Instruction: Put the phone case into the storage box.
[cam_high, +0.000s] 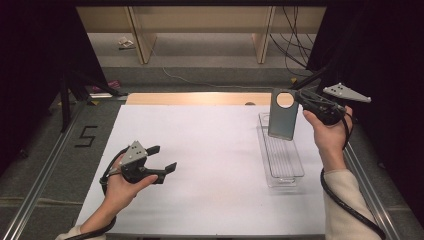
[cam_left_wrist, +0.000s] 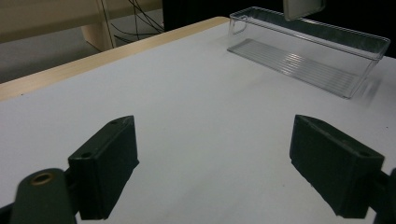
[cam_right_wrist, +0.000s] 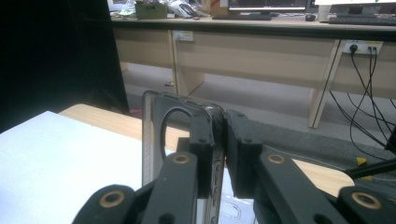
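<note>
Phone case: flat translucent grey rectangle with a round hole, hanging upright over the tray's far end
Right gripper: its own view shows black jaws pinching the case's edge
Left gripper: jaws spread, over the white worktop
Tray: clear ribbed plastic, long, narrow

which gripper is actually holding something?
The right gripper: its jaws are shut on the top edge of a grey phone case, hanging above the clear tray. The left gripper is open, nothing between its jaws.
</note>
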